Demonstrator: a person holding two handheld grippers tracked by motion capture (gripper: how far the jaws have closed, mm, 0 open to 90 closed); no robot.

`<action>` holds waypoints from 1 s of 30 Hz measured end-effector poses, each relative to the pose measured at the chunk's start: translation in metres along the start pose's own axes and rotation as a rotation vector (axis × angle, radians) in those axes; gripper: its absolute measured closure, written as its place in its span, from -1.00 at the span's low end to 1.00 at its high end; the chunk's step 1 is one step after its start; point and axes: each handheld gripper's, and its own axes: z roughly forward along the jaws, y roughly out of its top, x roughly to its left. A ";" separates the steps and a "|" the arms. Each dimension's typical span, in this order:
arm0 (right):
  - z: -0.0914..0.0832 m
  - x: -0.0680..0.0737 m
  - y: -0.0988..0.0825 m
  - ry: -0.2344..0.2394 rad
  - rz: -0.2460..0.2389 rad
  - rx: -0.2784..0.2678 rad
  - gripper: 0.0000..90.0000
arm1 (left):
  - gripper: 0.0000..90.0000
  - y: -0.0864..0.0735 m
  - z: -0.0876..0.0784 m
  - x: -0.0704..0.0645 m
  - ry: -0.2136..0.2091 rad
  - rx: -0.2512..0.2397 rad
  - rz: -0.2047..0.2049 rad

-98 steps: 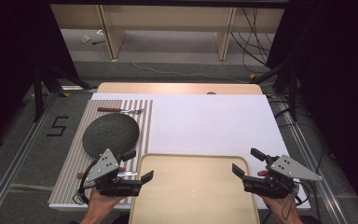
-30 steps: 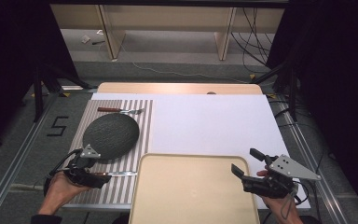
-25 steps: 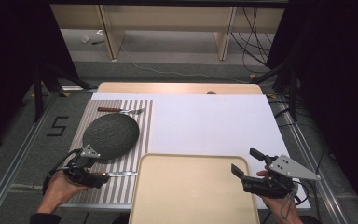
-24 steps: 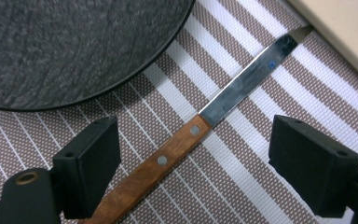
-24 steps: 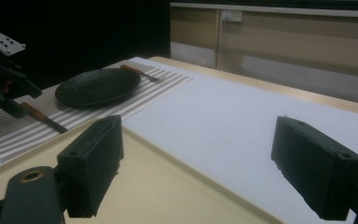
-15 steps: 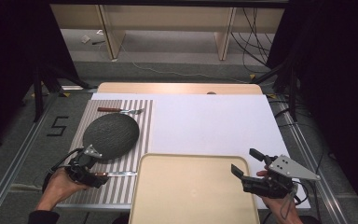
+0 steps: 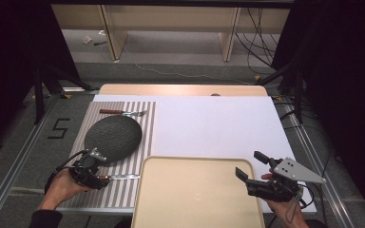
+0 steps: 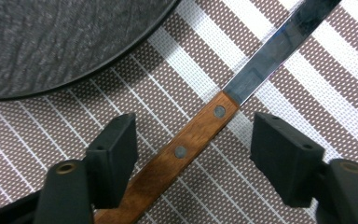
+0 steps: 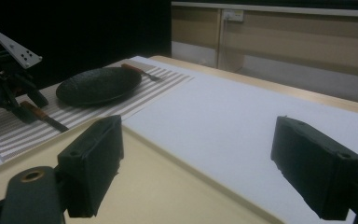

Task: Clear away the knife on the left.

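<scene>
Table, high view: white sheet (image 7: 218,123) with a striped placemat (image 7: 88,190) at left and a beige tray (image 7: 197,194) at the near edge.
Placemat: dark plate (image 7: 113,137), fork (image 7: 123,112) beyond it, knife (image 7: 119,177) in front.
Left gripper (image 7: 91,176): low over the knife handle.
Left gripper view: jaws spread – wooden handle (image 8: 186,149) between them, neither pad touching.
Right gripper (image 7: 252,167): over the tray's right corner.
Right gripper view: jaws wide apart – nothing held.

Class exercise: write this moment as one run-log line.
left gripper: open, fingers astride knife handle on striped mat | right gripper: open, over tray | plate: on mat
</scene>
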 end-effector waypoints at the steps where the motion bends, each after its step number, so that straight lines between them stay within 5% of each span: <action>1: 0.000 0.000 0.000 0.000 0.000 0.000 -0.61 | -0.23 0.000 -0.001 0.000 -0.006 0.001 -0.004; 15: 0.000 0.000 0.000 0.002 -0.001 0.001 -0.60 | 0.21 0.005 -0.004 -0.008 -0.009 0.085 0.010; 30: 0.000 0.000 0.000 0.005 0.000 0.001 -0.60 | 0.68 0.009 -0.005 -0.014 -0.017 0.110 0.046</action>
